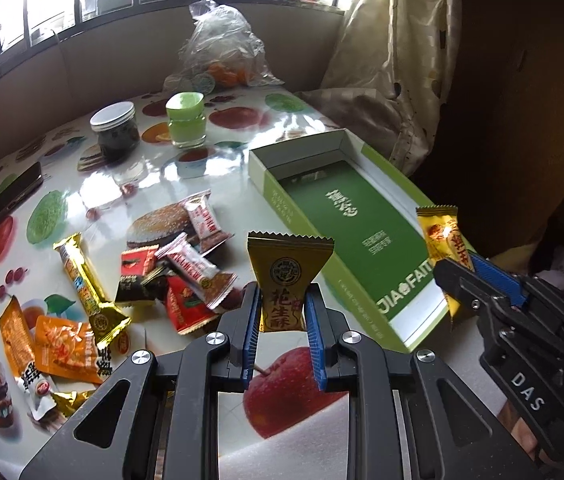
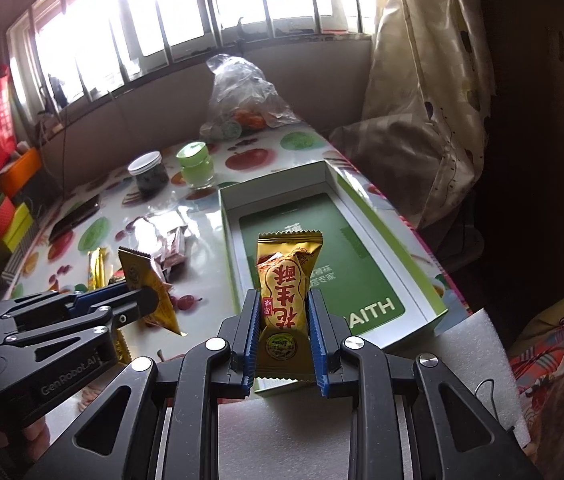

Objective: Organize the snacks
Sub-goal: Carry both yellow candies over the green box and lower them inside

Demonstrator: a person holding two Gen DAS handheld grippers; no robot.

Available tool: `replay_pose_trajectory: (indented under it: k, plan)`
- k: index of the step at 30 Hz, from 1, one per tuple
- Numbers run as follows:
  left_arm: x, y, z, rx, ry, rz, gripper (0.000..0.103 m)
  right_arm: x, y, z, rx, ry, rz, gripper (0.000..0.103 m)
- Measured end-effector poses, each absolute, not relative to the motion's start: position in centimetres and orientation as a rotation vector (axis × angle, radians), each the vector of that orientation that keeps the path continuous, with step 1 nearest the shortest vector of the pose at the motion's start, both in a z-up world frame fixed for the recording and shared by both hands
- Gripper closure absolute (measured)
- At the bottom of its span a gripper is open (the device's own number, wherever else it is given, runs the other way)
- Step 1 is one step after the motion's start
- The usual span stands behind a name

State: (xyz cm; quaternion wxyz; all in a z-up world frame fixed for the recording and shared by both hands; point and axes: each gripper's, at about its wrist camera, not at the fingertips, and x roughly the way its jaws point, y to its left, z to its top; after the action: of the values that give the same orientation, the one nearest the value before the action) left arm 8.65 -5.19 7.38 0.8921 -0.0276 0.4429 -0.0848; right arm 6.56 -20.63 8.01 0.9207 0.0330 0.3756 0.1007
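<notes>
My left gripper (image 1: 283, 295) is shut on a dark-gold peanut candy packet (image 1: 287, 258), held upright above the table with its serrated end up. At the right of the left wrist view, my right gripper (image 1: 459, 266) is shut on a yellow-and-red candy packet (image 1: 439, 234) over the near corner of the open green-and-white box (image 1: 321, 200). In the right wrist view that gripper (image 2: 283, 300) holds the yellow packet (image 2: 286, 276) in front of the box (image 2: 365, 276), whose floor is bare. The left gripper (image 2: 144, 295) with its gold packet (image 2: 142, 272) is at the left.
A pile of loose snack packets (image 1: 178, 264) lies left of the box on the fruit-print tablecloth. Behind stand a dark jar (image 1: 116, 130), a green-lidded jar (image 1: 186, 122), a plastic bag (image 1: 222, 48) and a phone (image 1: 12, 200). A curtain (image 1: 393, 64) hangs beyond the box.
</notes>
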Motion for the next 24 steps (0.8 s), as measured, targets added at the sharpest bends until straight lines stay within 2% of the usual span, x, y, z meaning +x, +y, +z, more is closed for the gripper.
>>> replay_pose_trajectory:
  k: [12,24]
  plan:
    - [10.4,-8.2,9.3,-0.075,0.889,-0.26,0.08,8.3,-23.2,7.9,0.081,0.774,0.161,0.081]
    - [13.0,-11.0,7.9,-0.109,0.934,-0.323,0.08,10.3,-24.9,5.7,0.091,0.821,0.189,0.081]
